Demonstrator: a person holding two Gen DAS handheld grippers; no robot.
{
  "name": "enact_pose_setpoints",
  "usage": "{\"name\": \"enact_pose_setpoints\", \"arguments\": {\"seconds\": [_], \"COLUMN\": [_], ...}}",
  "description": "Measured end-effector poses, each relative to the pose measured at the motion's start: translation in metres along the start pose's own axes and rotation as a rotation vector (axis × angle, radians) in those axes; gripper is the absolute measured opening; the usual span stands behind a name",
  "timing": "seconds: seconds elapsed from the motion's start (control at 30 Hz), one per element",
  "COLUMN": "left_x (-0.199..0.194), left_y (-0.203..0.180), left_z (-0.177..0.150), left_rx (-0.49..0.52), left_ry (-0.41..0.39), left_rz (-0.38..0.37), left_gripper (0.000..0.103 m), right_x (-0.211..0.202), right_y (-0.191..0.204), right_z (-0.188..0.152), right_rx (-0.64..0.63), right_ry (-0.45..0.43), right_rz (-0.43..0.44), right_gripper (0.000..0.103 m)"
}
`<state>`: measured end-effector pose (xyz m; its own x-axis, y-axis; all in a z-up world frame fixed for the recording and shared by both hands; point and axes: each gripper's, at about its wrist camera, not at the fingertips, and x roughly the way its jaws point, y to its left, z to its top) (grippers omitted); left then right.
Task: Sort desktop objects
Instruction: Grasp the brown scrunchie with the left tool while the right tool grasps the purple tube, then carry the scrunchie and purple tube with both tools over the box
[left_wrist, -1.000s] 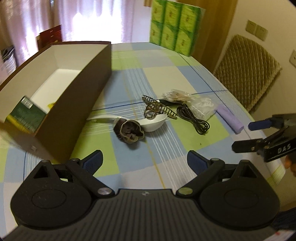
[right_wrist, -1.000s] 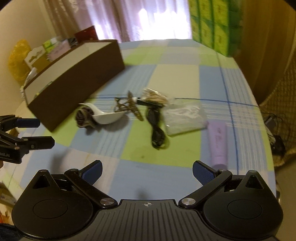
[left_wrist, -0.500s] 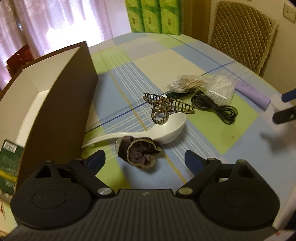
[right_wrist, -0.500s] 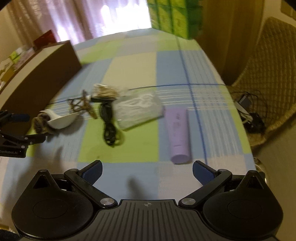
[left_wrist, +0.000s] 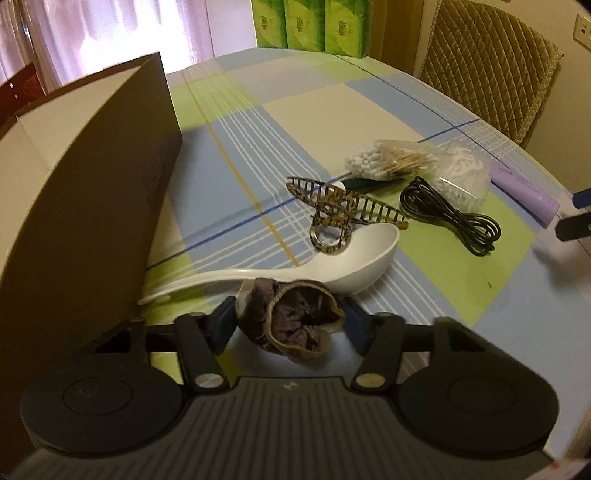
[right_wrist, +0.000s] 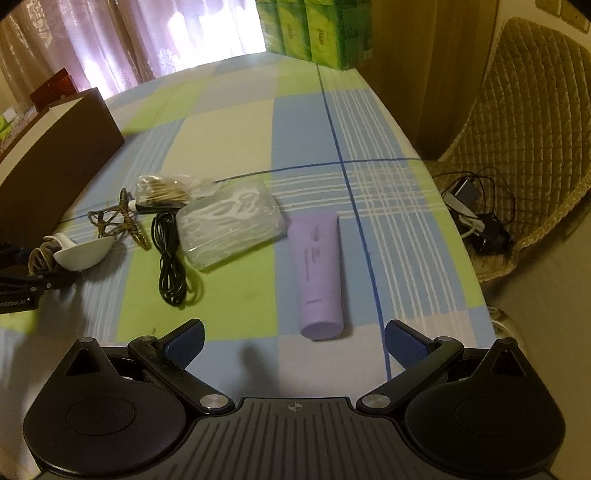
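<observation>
A purple-brown scrunchie (left_wrist: 291, 321) lies on the checked tablecloth against a white spoon (left_wrist: 332, 269). My left gripper (left_wrist: 290, 323) is shut on the scrunchie, with a pad pressing each side. Beyond lie a tortoiseshell claw clip (left_wrist: 343, 206), a black cable (left_wrist: 454, 214), a bag of cotton swabs (left_wrist: 388, 162), a clear bag of white pieces (right_wrist: 229, 229) and a lavender tube (right_wrist: 319, 269). The brown box (left_wrist: 92, 177) stands to the left. My right gripper (right_wrist: 293, 339) is open just short of the tube's cap end, holding nothing.
Green tissue packs (left_wrist: 310, 22) stand at the table's far end. A quilted chair (right_wrist: 524, 110) is off the right edge, with a power strip and cables (right_wrist: 476, 214) on the floor beside it. The table's edge curves close to the tube's right.
My left gripper has dropped forward to the scrunchie and its fingers have closed in on it. My right gripper has swung right and now faces the lavender tube.
</observation>
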<state>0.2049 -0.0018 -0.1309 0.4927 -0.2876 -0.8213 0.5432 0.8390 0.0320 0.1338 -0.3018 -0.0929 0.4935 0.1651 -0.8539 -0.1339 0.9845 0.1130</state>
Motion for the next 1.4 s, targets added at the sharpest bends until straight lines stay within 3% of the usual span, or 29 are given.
{"name": "enact_pose_setpoints", "arguments": {"seconds": [0.07, 0.13, 0.4, 0.43, 0.47, 0.5, 0.63, 0.7, 0.77, 1.13, 1.4], "left_x": [-0.002, -0.006, -0.028, -0.03, -0.033, -0.035, -0.042, -0.045, -0.048, -0.06, -0.083], "left_y": [0.0, -0.001, 0.001, 0.002, 0.002, 0.003, 0.004, 0.002, -0.001, -0.02, -0.026], "left_z": [-0.002, -0.005, -0.028, -0.031, -0.033, -0.036, -0.042, -0.045, -0.047, -0.059, -0.058], "left_rx": [-0.002, 0.001, -0.067, -0.082, -0.097, -0.112, -0.145, -0.151, -0.155, -0.163, -0.159], "left_ry": [-0.005, -0.01, 0.026, 0.031, 0.035, 0.038, 0.045, 0.046, 0.046, 0.044, 0.002], "left_rz": [-0.011, -0.003, 0.024, 0.026, 0.027, 0.029, 0.041, 0.042, 0.039, 0.0, -0.03], "left_gripper": [0.03, 0.025, 0.024, 0.024, 0.024, 0.024, 0.024, 0.024, 0.024, 0.024, 0.024], "right_x": [0.003, 0.007, 0.035, 0.038, 0.042, 0.045, 0.049, 0.047, 0.045, 0.011, -0.024], "right_y": [0.0, -0.001, -0.007, -0.007, -0.008, -0.008, -0.005, -0.004, -0.002, 0.013, 0.052], "right_z": [0.003, 0.005, 0.015, 0.016, 0.018, 0.02, 0.024, 0.025, 0.024, -0.025, -0.042], "right_rx": [-0.008, -0.017, -0.056, -0.067, -0.078, -0.09, -0.141, -0.153, -0.16, -0.186, -0.203], "right_ry": [-0.011, -0.027, -0.039, -0.039, -0.035, -0.032, -0.041, -0.036, -0.024, 0.051, 0.088], "right_rz": [0.002, 0.005, -0.016, -0.018, -0.018, -0.019, -0.049, -0.047, -0.049, 0.0, 0.16], "right_gripper": [0.101, 0.101, 0.099, 0.096, 0.083, 0.078, 0.062, 0.041, 0.032, 0.031, 0.031]}}
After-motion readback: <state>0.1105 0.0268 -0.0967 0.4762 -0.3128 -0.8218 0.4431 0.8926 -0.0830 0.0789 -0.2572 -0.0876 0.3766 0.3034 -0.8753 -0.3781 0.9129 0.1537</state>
